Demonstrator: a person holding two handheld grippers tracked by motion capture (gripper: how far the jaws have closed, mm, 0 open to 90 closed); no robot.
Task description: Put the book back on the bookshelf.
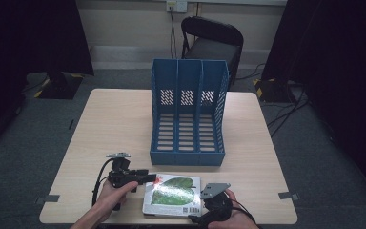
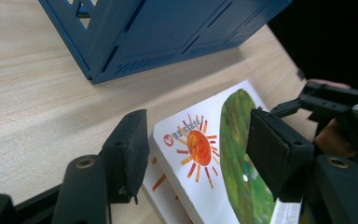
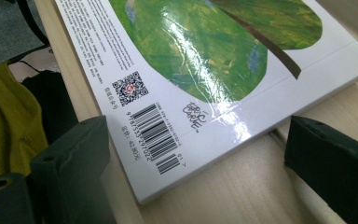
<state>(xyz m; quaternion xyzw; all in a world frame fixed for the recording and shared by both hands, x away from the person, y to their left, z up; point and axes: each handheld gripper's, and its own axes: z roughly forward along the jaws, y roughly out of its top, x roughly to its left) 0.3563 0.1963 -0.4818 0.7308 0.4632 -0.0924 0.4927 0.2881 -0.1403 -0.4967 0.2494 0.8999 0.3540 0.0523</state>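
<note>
picture book lies flat near the front edge of the wooden table, just in front of the blue three-slot file rack, a narrow strip of bare tabletop between them. cover up: large green leaf, orange sun with a small red logo at one corner, barcode and qr code along a white edge. left gripper comes in from the book's left side at the corner nearest the rack; in the left gripper view its jaws are spread wide, one pad over the sun corner, the other off the book's edge above the wood, neither seen pressing the cover. right gripper sits at the book's front right corner; in the right gripper view its jaws are likewise apart, straddling the barcode corner, book between them but clear of both pads. each tool held in a hand, forearms entering from the bottom of the high view. rack upright, slots empty.
</note>
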